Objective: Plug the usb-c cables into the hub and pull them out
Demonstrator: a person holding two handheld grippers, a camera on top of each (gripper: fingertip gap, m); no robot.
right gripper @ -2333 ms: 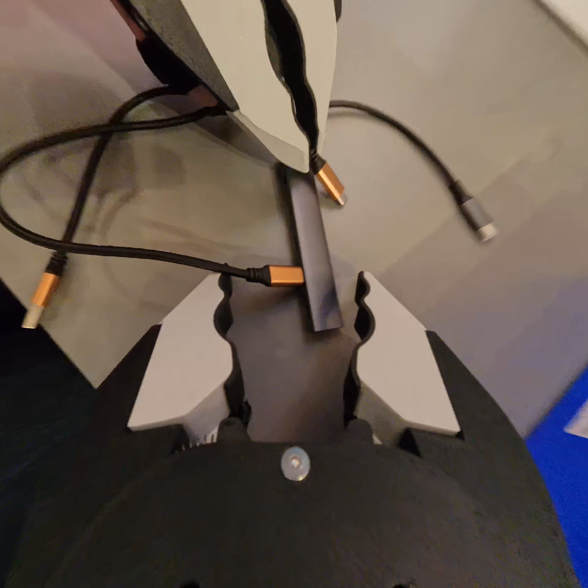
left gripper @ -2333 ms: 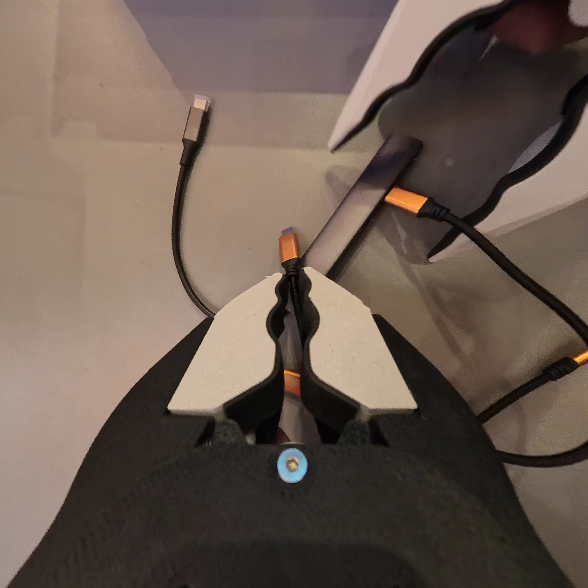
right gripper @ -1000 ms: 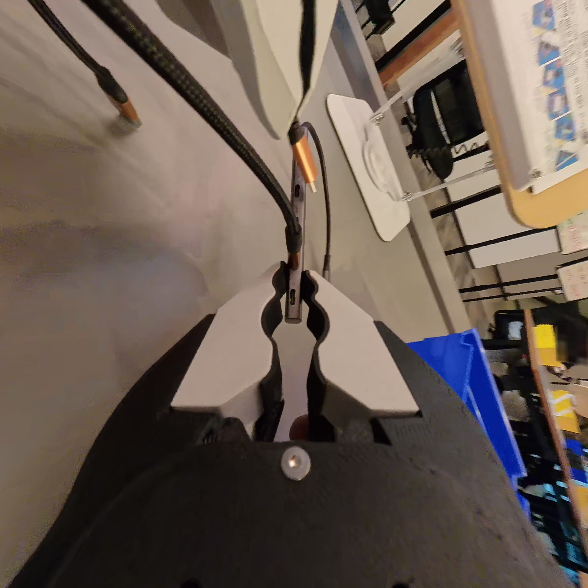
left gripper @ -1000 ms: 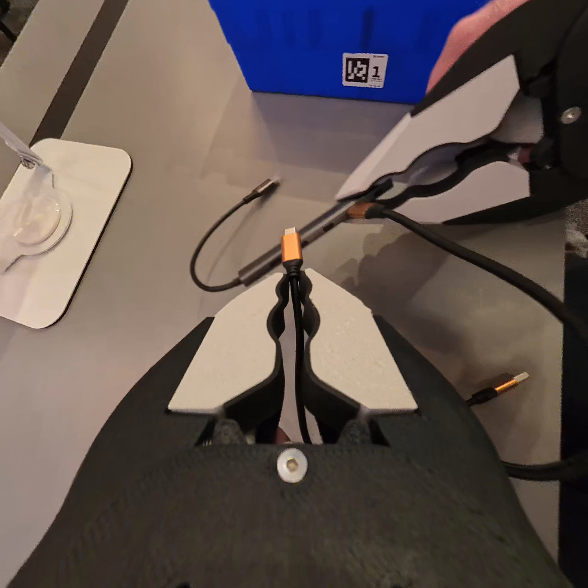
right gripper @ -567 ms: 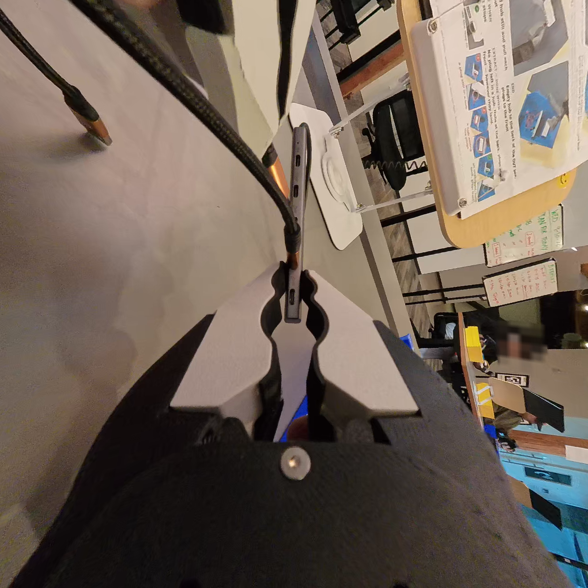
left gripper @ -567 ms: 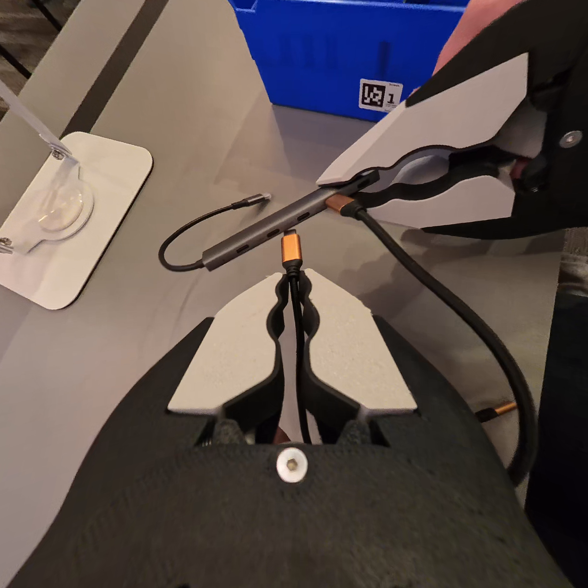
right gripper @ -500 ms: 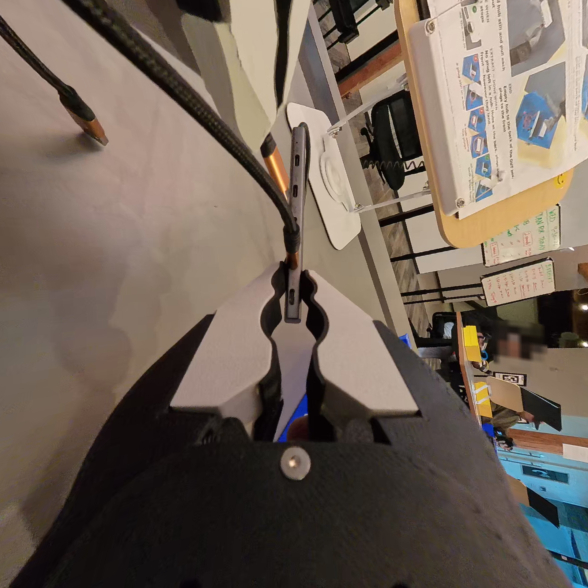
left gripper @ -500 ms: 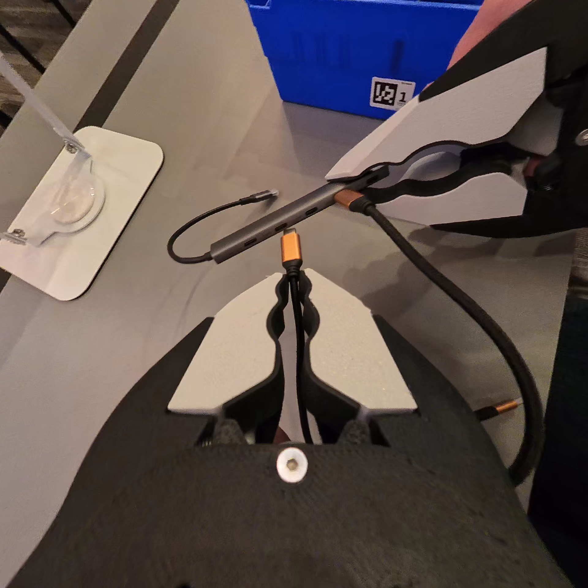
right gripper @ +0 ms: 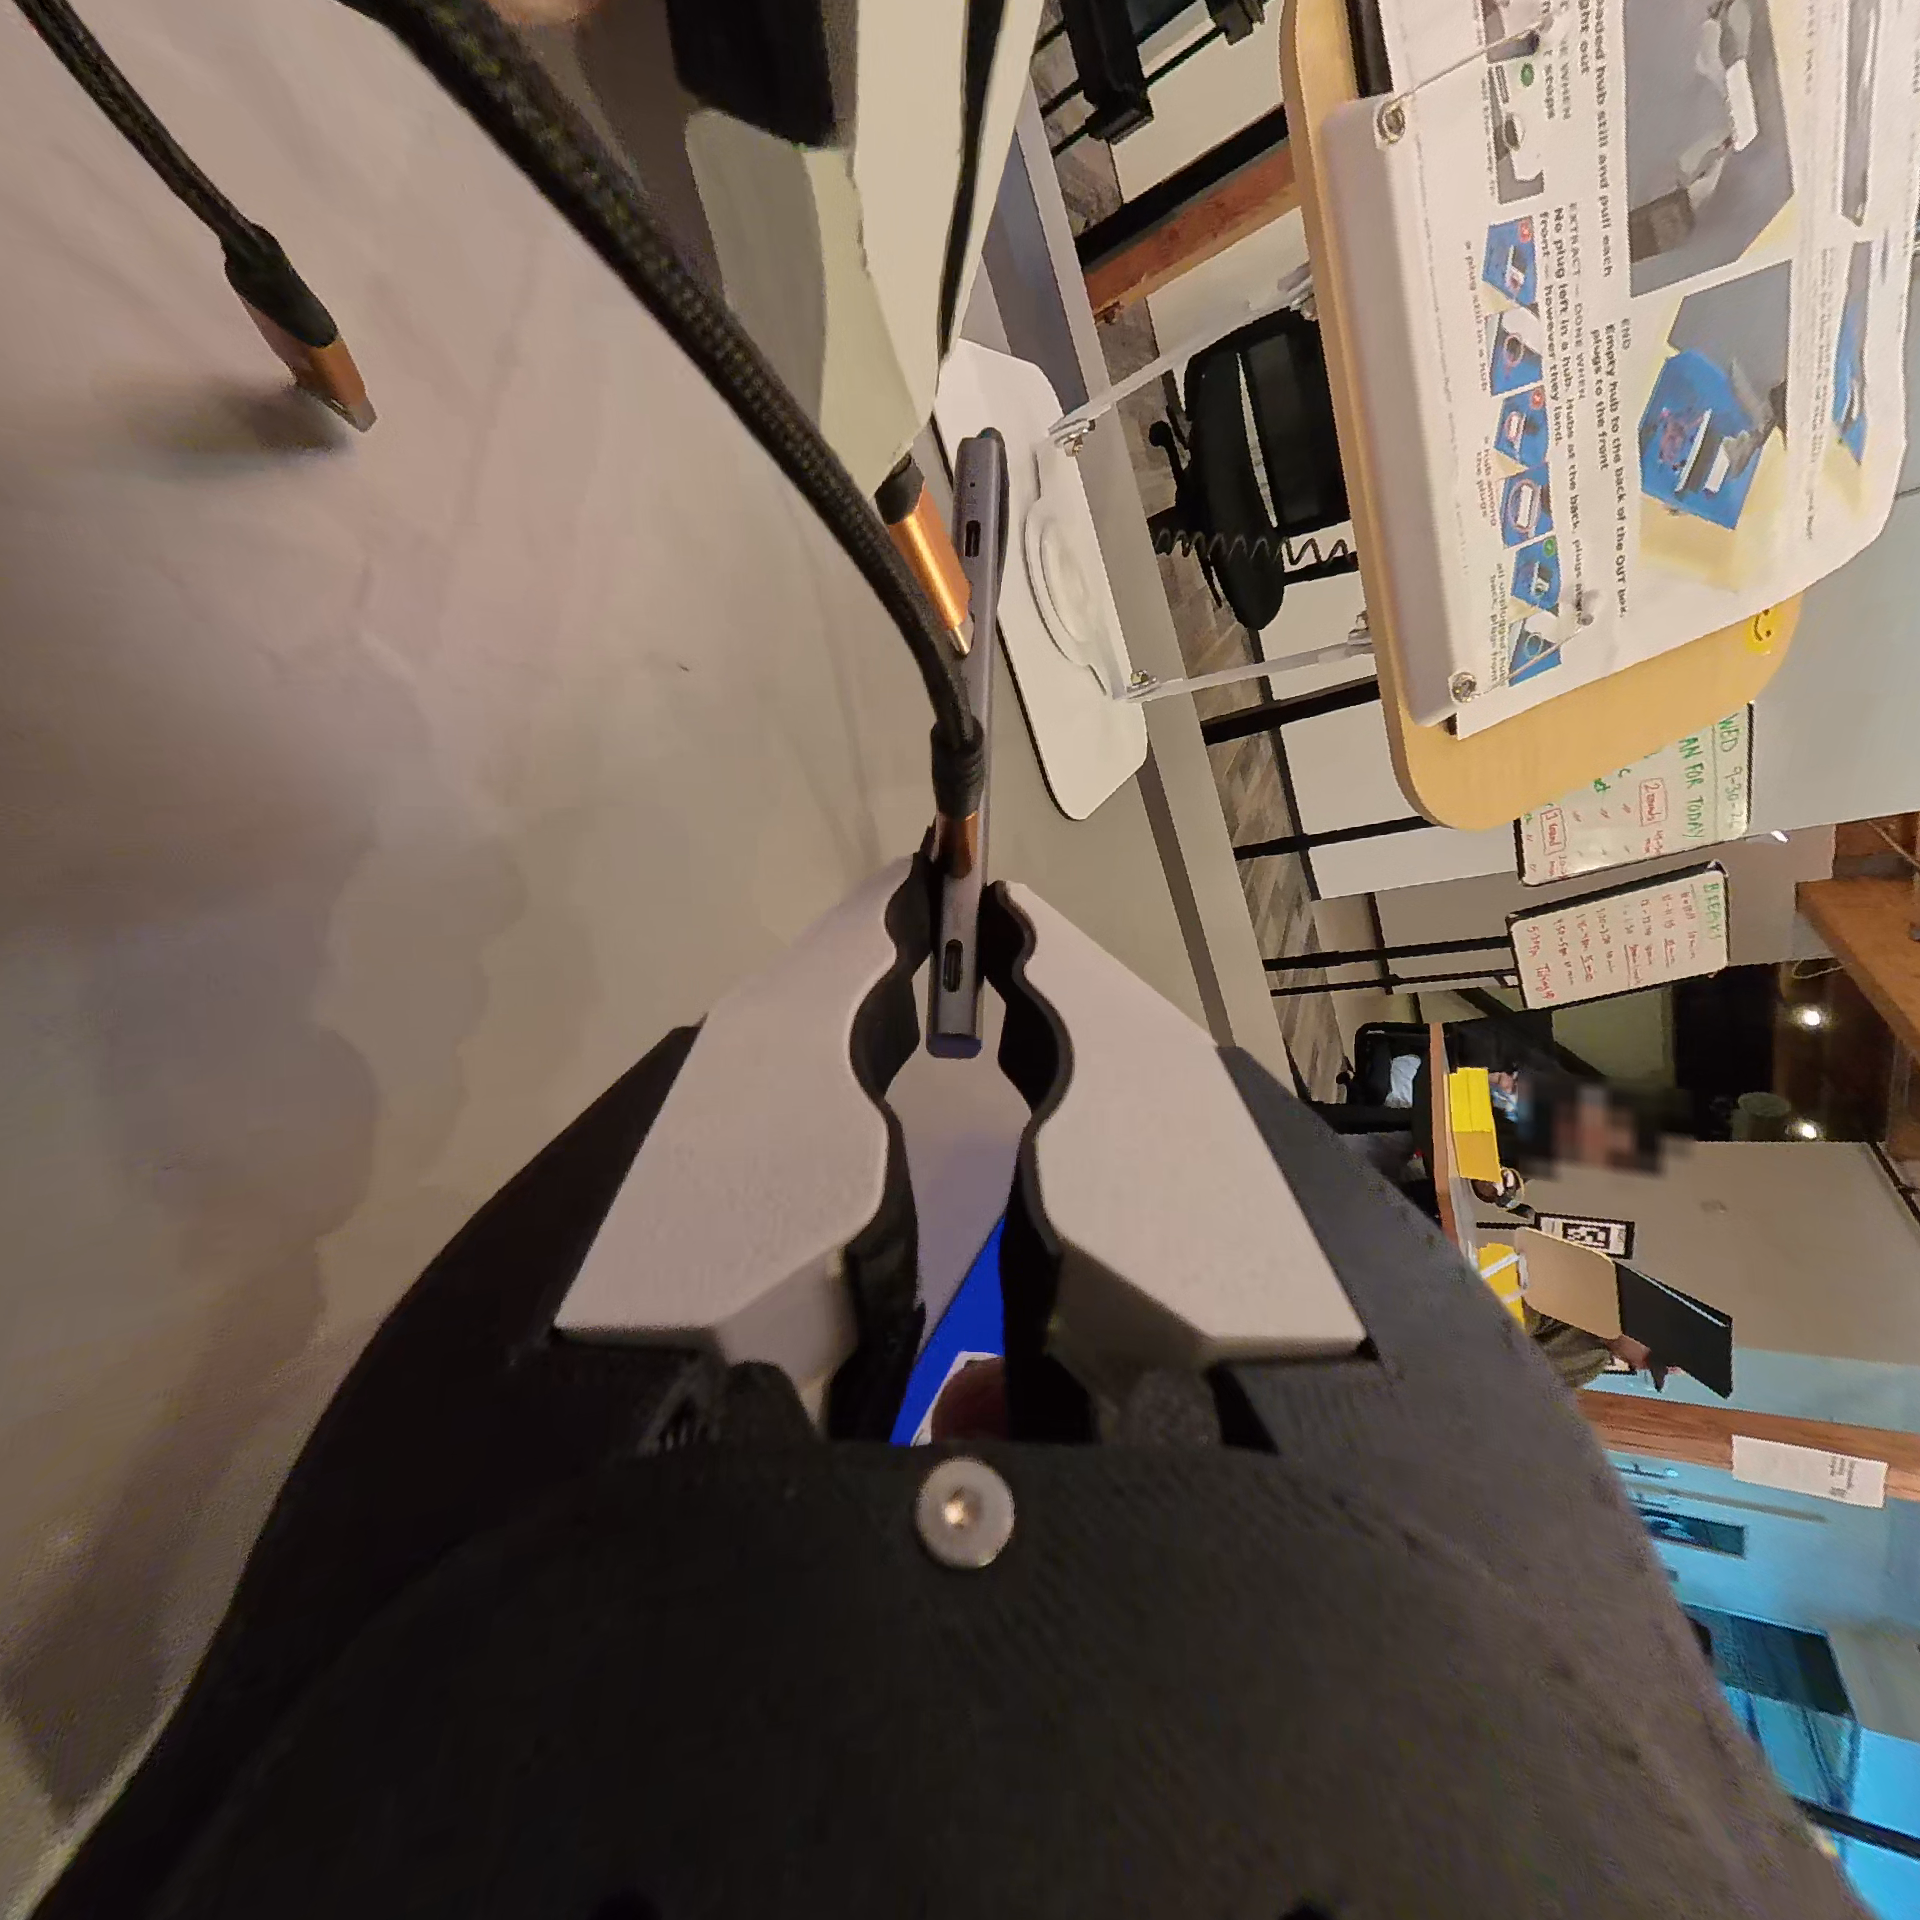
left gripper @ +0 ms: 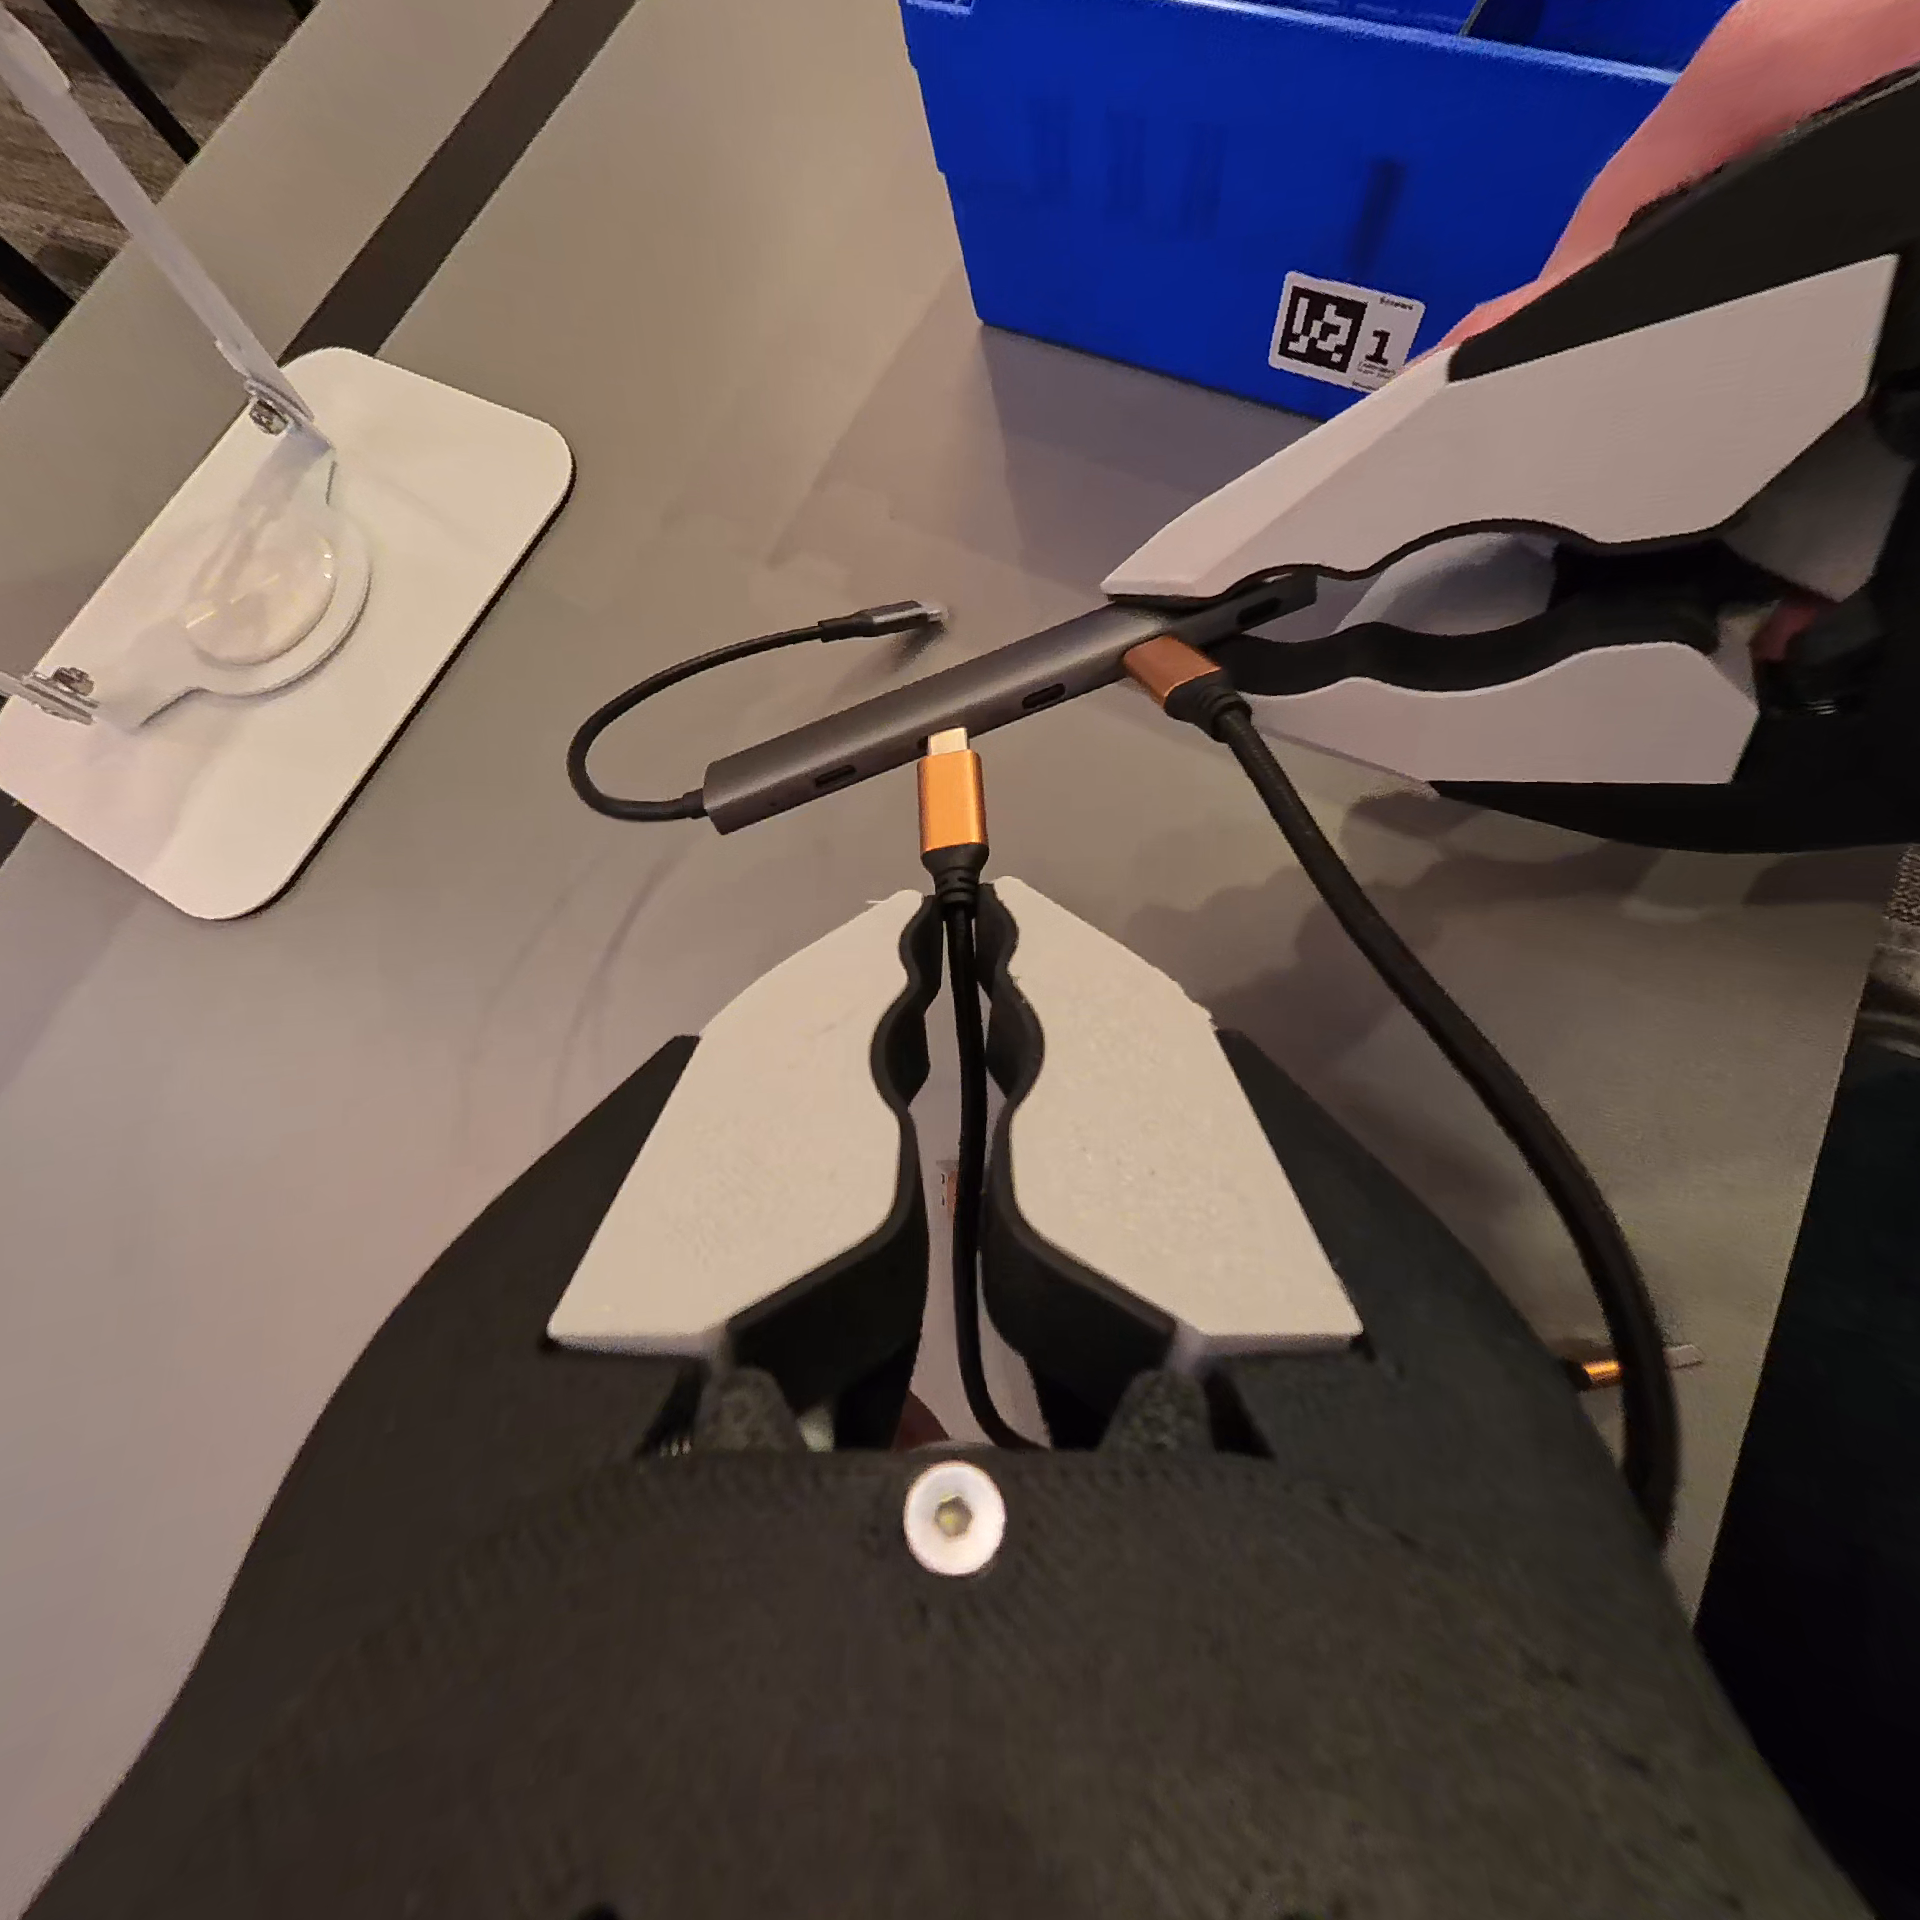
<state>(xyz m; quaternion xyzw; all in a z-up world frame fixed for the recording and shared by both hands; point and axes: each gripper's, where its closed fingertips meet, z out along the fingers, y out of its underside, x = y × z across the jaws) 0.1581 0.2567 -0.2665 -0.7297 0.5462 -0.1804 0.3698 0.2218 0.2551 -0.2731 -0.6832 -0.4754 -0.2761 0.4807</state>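
Observation:
A slim grey hub is held above the table by my right gripper, which is shut on its right end. In the right wrist view the hub sits between that gripper's tips. A thick braided cable with an orange plug is plugged into the hub beside the right gripper. My left gripper is shut on a thin black cable just behind its orange usb-c plug. The plug's metal tip meets the hub's side at a middle port. This plug also shows in the right wrist view.
A blue bin stands behind the hub. A white stand base with a clear holder is at the left, holding a board with a paper sheet. The hub's own short cable curls left. A loose orange plug lies on the table.
The right gripper has lifted and turned the hub so its ports face my left gripper. The held plug's tip has stayed near a middle port. Both grips are unchanged.

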